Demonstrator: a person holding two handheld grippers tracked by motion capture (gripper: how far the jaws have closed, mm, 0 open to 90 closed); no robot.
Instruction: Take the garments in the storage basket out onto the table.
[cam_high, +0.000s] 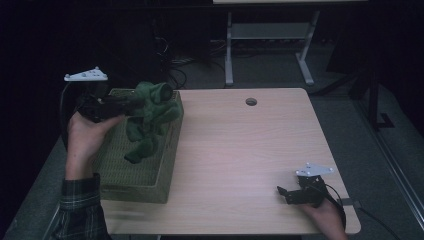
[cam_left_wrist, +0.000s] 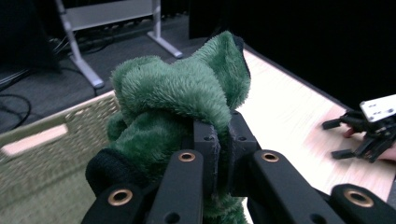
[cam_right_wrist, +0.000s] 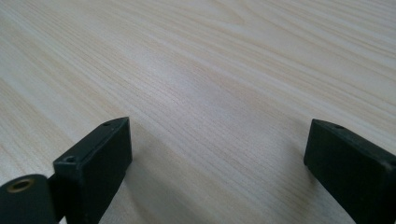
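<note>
High view: my left tool (cam_high: 131, 103) is clamped tight on a green fleece garment (cam_high: 150, 117), held above the woven basket (cam_high: 150, 187) at the table's (cam_high: 240, 150) left side, loose end dangling inside. Right tool (cam_high: 286, 194) rests near-right on the table, jaws wide apart, holding nothing. Risk: grip is on one bunched fold only; the trailing fabric could snag the basket rim and tug free, or drag the basket along.

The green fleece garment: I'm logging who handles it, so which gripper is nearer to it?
Left. The left gripper is clamped on the green fleece garment above the basket; the right gripper rests open, far across the table.
</note>
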